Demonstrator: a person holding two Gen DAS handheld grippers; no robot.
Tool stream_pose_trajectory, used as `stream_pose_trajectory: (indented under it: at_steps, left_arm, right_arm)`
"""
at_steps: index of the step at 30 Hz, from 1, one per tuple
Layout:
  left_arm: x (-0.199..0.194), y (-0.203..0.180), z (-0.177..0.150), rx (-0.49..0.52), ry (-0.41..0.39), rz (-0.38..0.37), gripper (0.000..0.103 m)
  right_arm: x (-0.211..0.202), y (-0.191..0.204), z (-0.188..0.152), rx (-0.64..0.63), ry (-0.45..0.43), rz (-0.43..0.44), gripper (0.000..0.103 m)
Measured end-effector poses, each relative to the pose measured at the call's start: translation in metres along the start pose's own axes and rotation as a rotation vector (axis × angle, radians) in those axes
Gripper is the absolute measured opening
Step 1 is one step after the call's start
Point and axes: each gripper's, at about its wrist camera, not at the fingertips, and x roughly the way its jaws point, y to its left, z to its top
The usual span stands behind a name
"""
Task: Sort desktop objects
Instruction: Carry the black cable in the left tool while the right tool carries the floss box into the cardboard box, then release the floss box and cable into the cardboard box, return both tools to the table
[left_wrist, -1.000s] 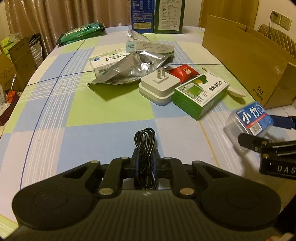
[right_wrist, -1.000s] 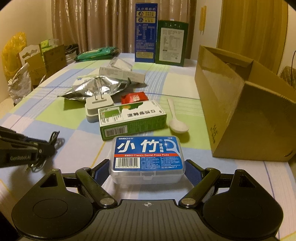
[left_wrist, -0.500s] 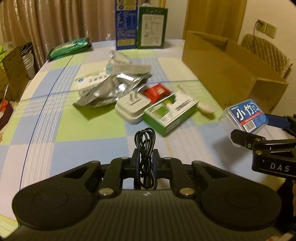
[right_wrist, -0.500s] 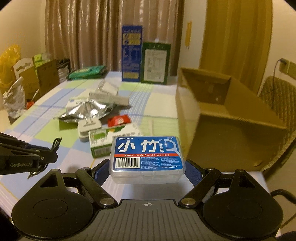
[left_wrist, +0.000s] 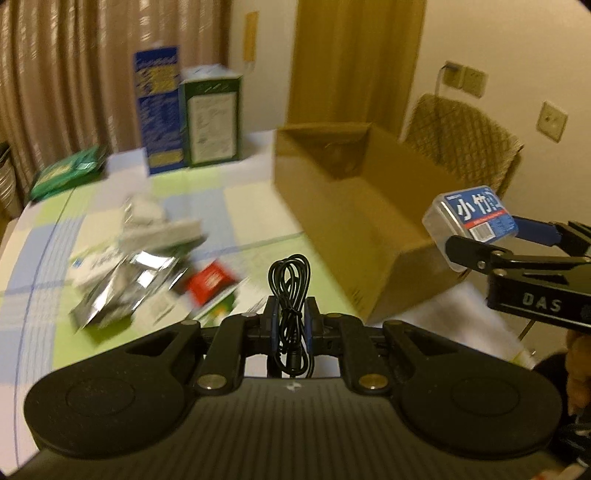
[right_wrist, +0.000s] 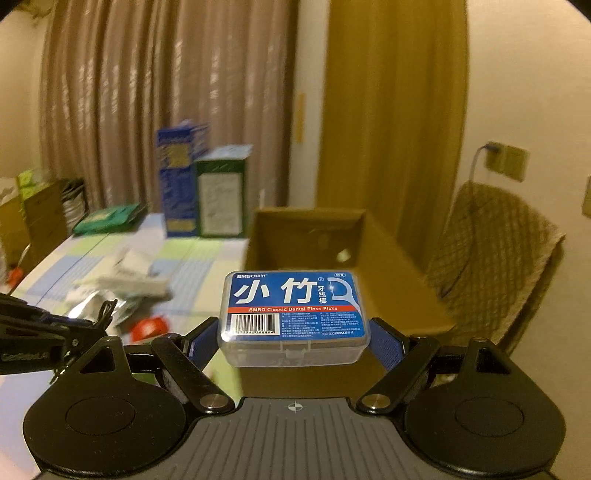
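Blurred table (left_wrist: 258, 206) clutter (labels unreadable), cardboard box (left_wrist: 354, 206) cropped

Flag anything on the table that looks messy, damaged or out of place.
A crumpled, torn-open silver foil pouch lies heaped with small boxes on the checked tablecloth. Blur hides finer detail; nothing looks spilled.

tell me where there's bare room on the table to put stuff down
Bare checked cloth runs along the table's left edge, and between the upright cartons and the cardboard box. Crowded mid-table: foil bag, red packet, white boxes.
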Motion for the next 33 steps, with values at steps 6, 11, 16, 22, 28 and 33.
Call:
stream_pose_trajectory:
  at_steps: [6,11,16,22,28,33]
  left_arm:
    - [0.023,-0.037,0.047,0.020,-0.036,-0.081,0.010]
    - [0.049,-0.063,0.073,0.030,-0.041,-0.140,0.010]
    - [0.076,-0.075,0.083,0.007,-0.020,-0.183,0.010]
    - [0.097,-0.071,0.090,-0.064,-0.007,-0.206,0.011]
    - [0.094,-0.059,0.090,-0.091,-0.020,-0.195,0.014]
    - [0.086,-0.045,0.086,-0.129,-0.030,-0.188,0.016]
  right_arm:
    - [0.022,-0.041,0.020,0.029,-0.013,-0.056,0.083]
    - [0.038,-0.065,0.021,0.054,-0.001,-0.077,0.083]
    - [0.050,-0.080,0.019,0.076,0.004,-0.083,0.083]
    - [0.065,-0.092,0.016,0.092,0.013,-0.091,0.083]
    - [0.071,-0.092,0.013,0.105,0.023,-0.080,0.083]
    - [0.079,-0.083,0.013,0.091,0.032,-0.062,0.083]
